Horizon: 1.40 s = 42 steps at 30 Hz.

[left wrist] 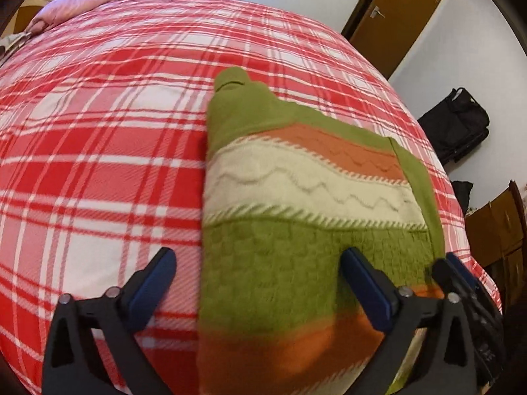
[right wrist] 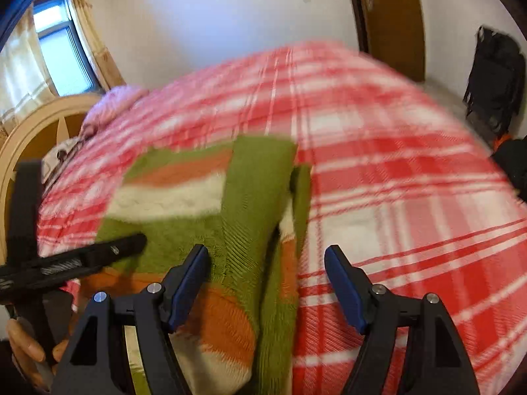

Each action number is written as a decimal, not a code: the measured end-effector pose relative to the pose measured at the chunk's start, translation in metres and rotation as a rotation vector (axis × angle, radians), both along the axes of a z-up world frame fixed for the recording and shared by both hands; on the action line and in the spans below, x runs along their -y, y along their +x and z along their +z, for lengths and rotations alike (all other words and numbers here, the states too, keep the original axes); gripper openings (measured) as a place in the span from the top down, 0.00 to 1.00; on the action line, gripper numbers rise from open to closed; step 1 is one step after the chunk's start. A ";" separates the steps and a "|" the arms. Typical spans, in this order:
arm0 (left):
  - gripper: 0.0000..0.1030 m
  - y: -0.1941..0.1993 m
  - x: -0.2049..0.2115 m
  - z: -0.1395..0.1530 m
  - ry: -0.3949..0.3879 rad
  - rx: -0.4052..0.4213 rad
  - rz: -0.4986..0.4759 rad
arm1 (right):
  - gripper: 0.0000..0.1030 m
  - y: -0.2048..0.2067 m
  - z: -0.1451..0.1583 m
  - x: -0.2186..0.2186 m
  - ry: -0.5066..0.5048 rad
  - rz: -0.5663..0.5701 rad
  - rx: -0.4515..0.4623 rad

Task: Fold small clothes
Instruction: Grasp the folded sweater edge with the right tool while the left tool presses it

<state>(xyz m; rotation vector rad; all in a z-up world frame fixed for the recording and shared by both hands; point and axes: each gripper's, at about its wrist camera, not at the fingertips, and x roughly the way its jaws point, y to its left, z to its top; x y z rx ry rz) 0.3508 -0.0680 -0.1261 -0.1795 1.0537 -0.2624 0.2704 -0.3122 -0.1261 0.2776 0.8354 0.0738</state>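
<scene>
A knitted sweater (left wrist: 296,204) in green, orange and cream bands lies folded lengthwise on the red plaid bedcover (left wrist: 98,164). My left gripper (left wrist: 260,273) hovers open over the sweater's near left edge, one finger above the cover and the other above the green knit. In the right wrist view the sweater (right wrist: 184,217) shows a sleeve folded in along its right side. My right gripper (right wrist: 266,263) stands open above that right edge, nothing pressed between its pads. One finger (right wrist: 125,247) of the left gripper reaches in from the left.
A pink pillow (left wrist: 75,3) and a wooden headboard (right wrist: 33,131) sit at the head of the bed under a window (right wrist: 62,46). Beyond the bed are a brown door (left wrist: 395,16), a black bag (left wrist: 457,121) and wooden furniture (left wrist: 500,227). A person's hand (right wrist: 23,345) shows bottom left.
</scene>
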 end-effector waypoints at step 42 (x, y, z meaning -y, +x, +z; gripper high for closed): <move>0.59 -0.017 0.003 0.020 -0.010 0.086 -0.017 | 0.71 -0.038 0.018 -0.024 0.182 0.006 0.127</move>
